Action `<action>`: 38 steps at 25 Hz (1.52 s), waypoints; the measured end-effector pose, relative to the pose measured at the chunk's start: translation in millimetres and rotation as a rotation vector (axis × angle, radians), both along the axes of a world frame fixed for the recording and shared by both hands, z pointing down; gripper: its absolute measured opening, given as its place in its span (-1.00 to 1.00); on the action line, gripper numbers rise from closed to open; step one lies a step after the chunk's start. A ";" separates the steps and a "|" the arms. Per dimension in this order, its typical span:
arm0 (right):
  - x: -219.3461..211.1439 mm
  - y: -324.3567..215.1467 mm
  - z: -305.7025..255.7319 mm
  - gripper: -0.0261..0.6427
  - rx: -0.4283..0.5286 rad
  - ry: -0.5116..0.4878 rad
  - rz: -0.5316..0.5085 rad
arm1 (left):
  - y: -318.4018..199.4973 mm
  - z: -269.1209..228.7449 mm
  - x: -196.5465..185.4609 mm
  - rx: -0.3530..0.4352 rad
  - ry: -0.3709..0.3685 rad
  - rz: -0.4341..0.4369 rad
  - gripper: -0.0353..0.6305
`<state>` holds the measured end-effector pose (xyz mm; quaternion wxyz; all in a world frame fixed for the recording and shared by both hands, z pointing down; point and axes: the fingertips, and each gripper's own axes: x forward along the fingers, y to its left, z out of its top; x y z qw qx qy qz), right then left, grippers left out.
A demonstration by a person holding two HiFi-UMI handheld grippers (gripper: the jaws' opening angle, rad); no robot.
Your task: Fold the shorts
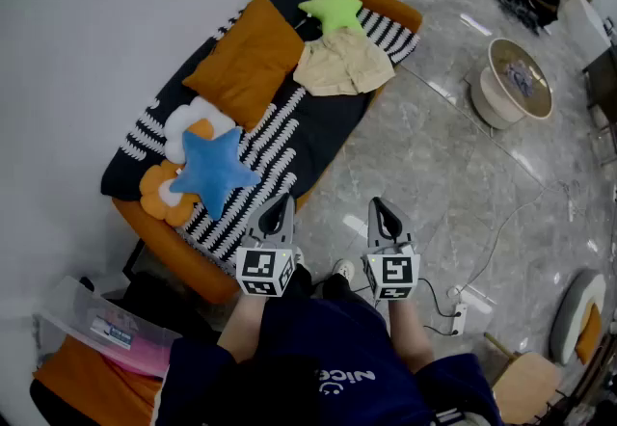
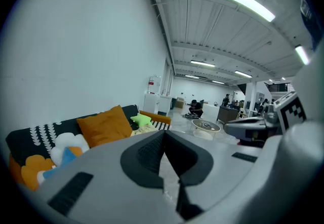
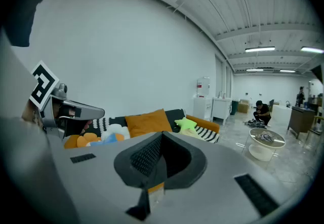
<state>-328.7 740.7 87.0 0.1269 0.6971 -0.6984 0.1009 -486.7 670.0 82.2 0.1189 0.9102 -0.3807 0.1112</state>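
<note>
Shorts [image 1: 343,66], beige, rumpled, unfolded

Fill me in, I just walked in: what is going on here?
A person stands before the sofa with a gripper in each hand. The left gripper and right gripper have their jaws shut on nothing. The shorts lie untouched at the sofa's far end, beside a green star cushion; folding has not begun.

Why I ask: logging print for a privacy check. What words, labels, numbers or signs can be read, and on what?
"nice": white print on the person's dark blue shirt, upside down.
White label on the pink packet in the clear plastic box: too small to read.
Red wall sign: too small.
</note>
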 end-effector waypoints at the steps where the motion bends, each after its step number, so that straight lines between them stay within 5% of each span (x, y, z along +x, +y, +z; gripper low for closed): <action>1: 1.0 -0.1 1.1 -0.90 0.000 0.000 0.002 | -0.9 -0.4 0.6 0.003 0.006 -0.001 -0.89; 13: 5.3 -3.9 6.3 -0.89 0.003 -0.056 0.011 | -1.5 6.6 8.6 -0.022 0.039 0.033 -0.88; 14: 6.6 -5.2 5.0 -0.89 0.010 -0.060 0.017 | -1.5 6.4 11.2 -0.030 0.051 0.052 -0.76; 16: 5.7 -9.2 2.1 -0.82 0.020 -0.072 0.006 | -0.7 5.0 17.4 -0.043 0.076 0.104 -0.23; 17: 3.7 -12.1 1.1 -0.47 0.021 -0.082 -0.007 | -1.2 3.8 19.4 -0.044 0.084 0.123 0.00; 19: -0.6 -18.2 -1.4 -0.13 0.024 -0.094 -0.029 | -4.5 0.6 20.6 -0.036 0.089 0.143 0.16; 24: -11.1 -28.4 -5.7 0.16 0.017 -0.060 -0.037 | -14.7 -5.4 18.5 -0.007 0.083 0.183 0.22; 38: -37.3 -50.2 -4.8 0.08 0.016 -0.030 0.093 | -51.7 0.1 -13.2 -0.027 0.061 0.296 0.20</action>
